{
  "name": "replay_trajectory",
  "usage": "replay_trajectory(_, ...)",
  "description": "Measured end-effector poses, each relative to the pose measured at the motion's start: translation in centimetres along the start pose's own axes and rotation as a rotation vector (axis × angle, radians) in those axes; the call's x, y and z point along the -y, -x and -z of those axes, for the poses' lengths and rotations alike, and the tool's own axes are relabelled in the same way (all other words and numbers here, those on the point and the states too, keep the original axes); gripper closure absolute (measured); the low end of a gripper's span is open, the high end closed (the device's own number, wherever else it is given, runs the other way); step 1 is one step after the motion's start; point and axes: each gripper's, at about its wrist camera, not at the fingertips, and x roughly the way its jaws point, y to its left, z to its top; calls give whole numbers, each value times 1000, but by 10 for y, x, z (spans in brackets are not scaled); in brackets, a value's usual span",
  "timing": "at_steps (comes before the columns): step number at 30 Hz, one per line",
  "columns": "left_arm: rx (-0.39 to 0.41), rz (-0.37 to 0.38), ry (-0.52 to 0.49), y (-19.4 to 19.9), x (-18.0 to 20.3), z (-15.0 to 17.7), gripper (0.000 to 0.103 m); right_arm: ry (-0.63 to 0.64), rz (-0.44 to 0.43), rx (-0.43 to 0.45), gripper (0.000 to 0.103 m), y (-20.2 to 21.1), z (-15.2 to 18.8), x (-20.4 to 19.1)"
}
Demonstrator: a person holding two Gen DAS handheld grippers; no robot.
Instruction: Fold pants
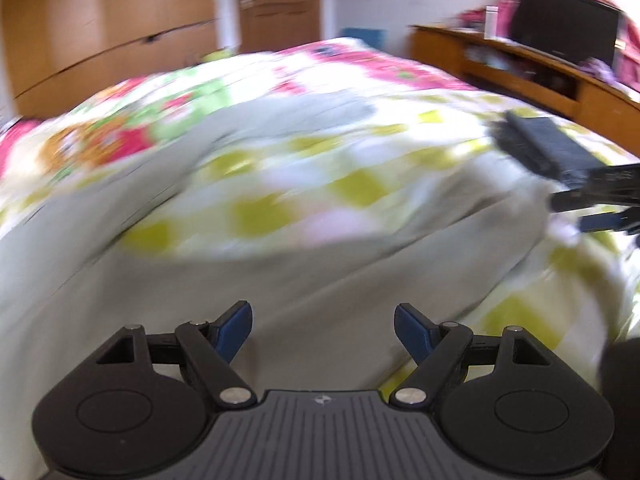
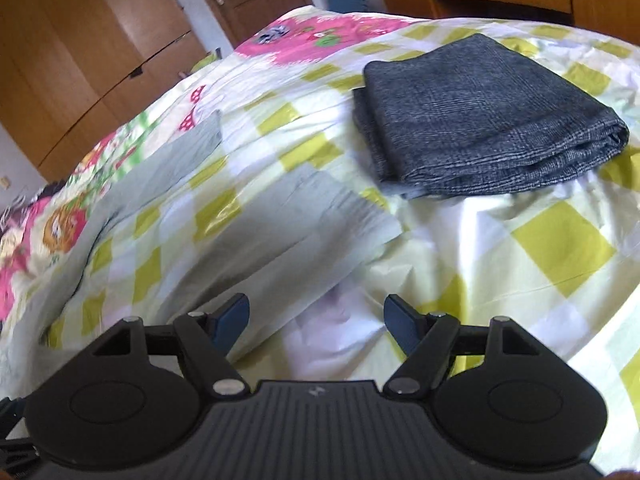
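Note:
Pale grey-green pants (image 1: 304, 280) lie spread on the bed, legs reaching away; the left wrist view is motion-blurred. My left gripper (image 1: 323, 330) is open and empty, just above the pants' near part. In the right wrist view the same pants (image 2: 280, 224) lie flat, one leg end straight ahead, the other leg (image 2: 160, 168) to the left. My right gripper (image 2: 316, 322) is open and empty over the pants' edge. The right gripper also shows at the right edge of the left wrist view (image 1: 576, 212).
The bed has a yellow-checked and pink floral cover (image 2: 540, 248). A folded dark grey garment (image 2: 480, 120) lies on it at the far right. Wooden wardrobes (image 2: 80, 60) stand left, a wooden shelf unit (image 1: 520, 64) with a dark screen (image 1: 564, 24) right.

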Motion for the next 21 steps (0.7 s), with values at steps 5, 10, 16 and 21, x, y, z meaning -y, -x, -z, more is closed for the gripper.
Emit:
replay_trajectory(5, 23, 118, -110, -46, 57, -44, 11, -121, -80, -3, 75, -26, -19, 18)
replay_trajectory(10, 26, 168, -198, -76, 101, -80, 11, -239, -232, -10, 99, -7, -41, 43)
replay_trajectory(16, 75, 183, -283, -104, 140, -100, 4, -136, -66, -21, 96, 18, -35, 71)
replay_trajectory(21, 50, 49, -376, -129, 155, -81, 3, -102, 14, -30, 87, 27, -21, 81)
